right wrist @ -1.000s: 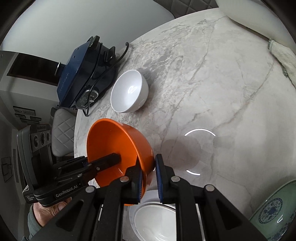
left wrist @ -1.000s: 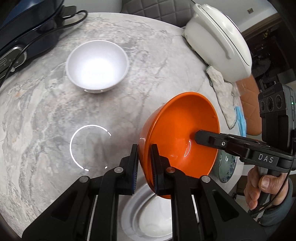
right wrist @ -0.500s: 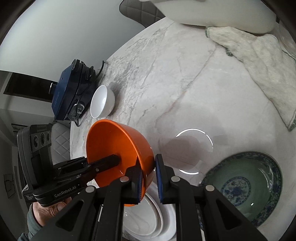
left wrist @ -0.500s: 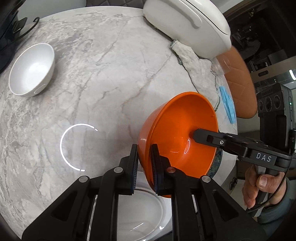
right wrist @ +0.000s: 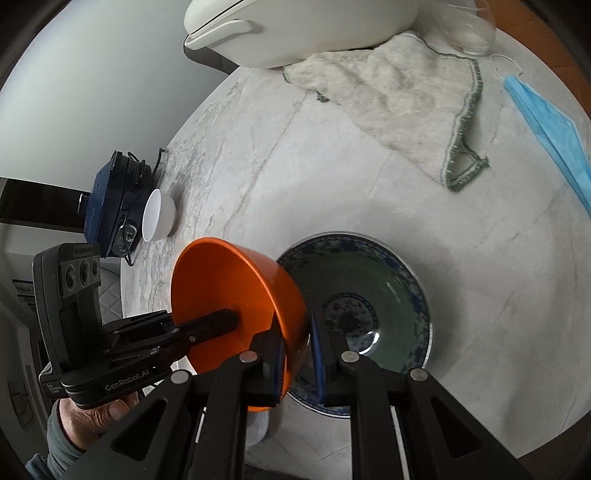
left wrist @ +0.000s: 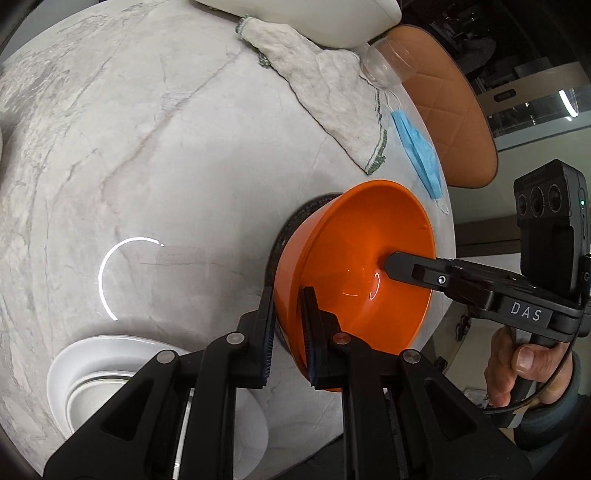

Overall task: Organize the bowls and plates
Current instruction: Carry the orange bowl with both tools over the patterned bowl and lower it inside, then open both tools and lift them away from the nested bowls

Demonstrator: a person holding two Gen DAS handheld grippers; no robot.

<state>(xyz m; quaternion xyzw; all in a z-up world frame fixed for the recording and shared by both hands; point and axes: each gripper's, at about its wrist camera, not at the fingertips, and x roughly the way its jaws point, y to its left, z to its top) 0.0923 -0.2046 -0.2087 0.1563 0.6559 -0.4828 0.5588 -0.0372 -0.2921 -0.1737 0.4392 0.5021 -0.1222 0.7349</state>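
An orange bowl [left wrist: 354,258] hangs tilted in the air, held by both grippers at opposite sides of its rim. My left gripper [left wrist: 288,310] is shut on the near rim, one finger inside and one outside. My right gripper [right wrist: 297,332] is shut on the other rim of the orange bowl [right wrist: 229,280]. Just under and beside the bowl lies a green plate with blue pattern [right wrist: 369,295]; only its dark edge [left wrist: 295,218] shows in the left wrist view. Stacked white plates [left wrist: 110,369] sit at the near table edge. A small white bowl [right wrist: 157,216] stands far left.
A white lidded appliance [right wrist: 295,29] stands at the back with a crumpled cloth [right wrist: 388,96] in front of it. A blue face mask [right wrist: 546,125] lies at the right edge, a dark blue appliance [right wrist: 107,206] with cables at the left. An orange chair [left wrist: 454,110] is beyond the table.
Both grippers have carried the orange bowl sideways across the table, from over the white plates to over the green plate. The white bowl has left the left wrist view.
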